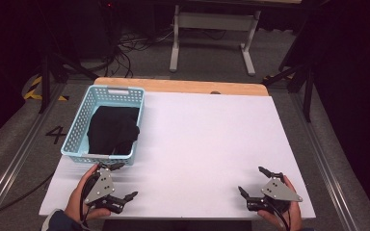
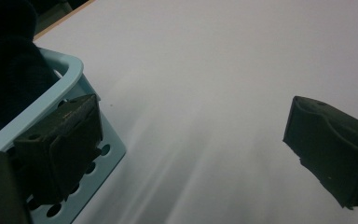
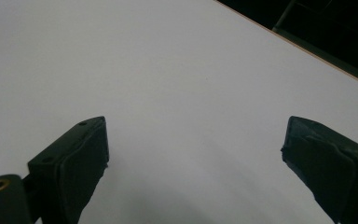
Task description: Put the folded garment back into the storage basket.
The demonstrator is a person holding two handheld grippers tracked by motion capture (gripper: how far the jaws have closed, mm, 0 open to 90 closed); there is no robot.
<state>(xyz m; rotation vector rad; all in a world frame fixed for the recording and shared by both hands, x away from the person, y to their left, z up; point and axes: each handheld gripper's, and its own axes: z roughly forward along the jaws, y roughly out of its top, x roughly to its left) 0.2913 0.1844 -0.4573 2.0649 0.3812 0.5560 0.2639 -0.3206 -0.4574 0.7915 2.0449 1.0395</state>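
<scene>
A blue basket [image 1: 77, 129] sits at the left of the white table [image 1: 202, 139] in the high view, with a black cloth [image 1: 112, 129] bunched inside it. The left gripper [image 1: 123, 182], at the lower left of that frame, is released, jaws spread wide just below the basket's near corner. In the left gripper view the basket [image 2: 70, 74] fills the left edge. The right gripper [image 1: 254, 182], lower right, is likewise released over bare table.

A white worktop [image 1: 207, 144] with a wooden far edge stands on grey floor [image 1: 207, 53]. Beyond it, a white frame [image 1: 214, 21], cables [image 1: 125, 48], dark surroundings.
</scene>
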